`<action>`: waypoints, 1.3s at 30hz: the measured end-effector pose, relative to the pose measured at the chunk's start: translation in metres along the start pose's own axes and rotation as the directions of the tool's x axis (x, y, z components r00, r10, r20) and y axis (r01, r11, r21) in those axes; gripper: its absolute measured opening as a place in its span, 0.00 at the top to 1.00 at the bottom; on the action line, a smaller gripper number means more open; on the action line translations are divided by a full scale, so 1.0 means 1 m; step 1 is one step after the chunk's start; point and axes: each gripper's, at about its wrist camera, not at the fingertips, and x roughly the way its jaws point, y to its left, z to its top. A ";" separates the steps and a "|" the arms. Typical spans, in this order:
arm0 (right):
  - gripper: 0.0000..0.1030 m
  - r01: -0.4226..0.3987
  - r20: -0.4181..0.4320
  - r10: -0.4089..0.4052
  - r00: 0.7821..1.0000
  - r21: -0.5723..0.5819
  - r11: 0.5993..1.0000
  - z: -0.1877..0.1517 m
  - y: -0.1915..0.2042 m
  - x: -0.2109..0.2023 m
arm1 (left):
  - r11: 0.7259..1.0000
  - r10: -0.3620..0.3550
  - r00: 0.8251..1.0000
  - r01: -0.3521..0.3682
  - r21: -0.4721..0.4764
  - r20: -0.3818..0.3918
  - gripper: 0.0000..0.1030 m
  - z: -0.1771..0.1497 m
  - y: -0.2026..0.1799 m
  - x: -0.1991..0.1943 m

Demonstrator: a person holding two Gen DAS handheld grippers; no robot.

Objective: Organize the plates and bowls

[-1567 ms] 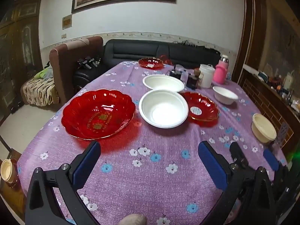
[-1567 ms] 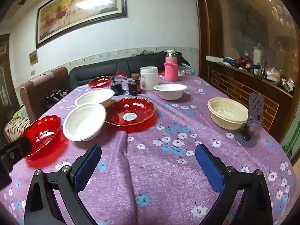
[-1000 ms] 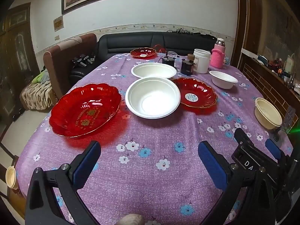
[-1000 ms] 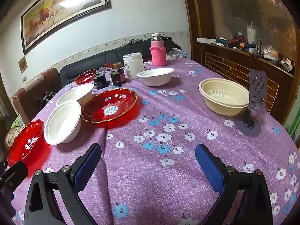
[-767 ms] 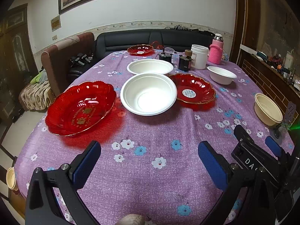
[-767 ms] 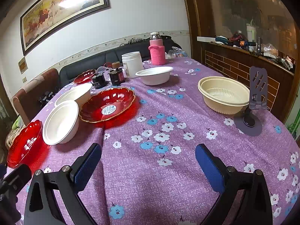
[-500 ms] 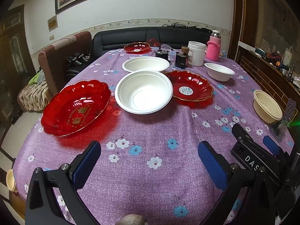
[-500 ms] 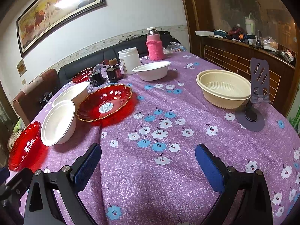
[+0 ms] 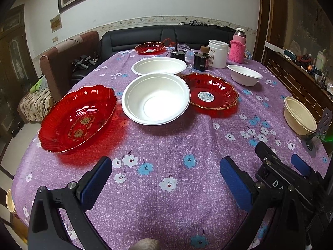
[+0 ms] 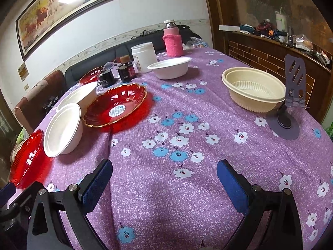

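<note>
On the purple flowered tablecloth lie a large red plate at the left, a white bowl in the middle and a gold-rimmed red plate to its right. Behind them are a second white bowl, a small white bowl and a far red plate. A cream bowl stands at the right. My left gripper is open over the near cloth, holding nothing. My right gripper is open too, empty, right of the left one.
Dark jars, a white tub and a pink-sleeved flask crowd the far side. A purple phone stand sits by the cream bowl. A sofa and armchair lie beyond the table, a wooden counter at the right.
Both grippers have risen and tilted down a little, so the dishes sit lower and closer in view. The right view has swung slightly right. Both stay open; no dish has moved.
</note>
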 end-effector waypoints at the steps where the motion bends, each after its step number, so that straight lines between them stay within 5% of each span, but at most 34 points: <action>1: 0.02 0.000 -0.005 0.000 1.000 -0.001 1.000 0.000 0.000 0.001 | 1.000 0.001 1.000 -0.001 0.000 -0.004 0.00 0.000 0.000 0.002; 13: 0.02 0.016 -0.046 -0.016 0.999 -0.004 1.000 0.002 0.002 0.008 | 1.000 -0.012 0.999 0.011 -0.015 -0.033 0.00 0.004 0.002 0.020; 28: 0.02 0.023 -0.055 -0.024 0.998 -0.009 1.000 0.003 0.004 0.009 | 0.998 0.016 0.979 -0.027 -0.053 -0.202 0.00 -0.004 0.016 0.091; 39: 0.02 0.014 -0.054 -0.014 0.998 -0.007 1.000 0.005 0.004 0.009 | 0.998 0.029 0.979 -0.039 -0.047 -0.202 0.00 -0.008 0.015 0.089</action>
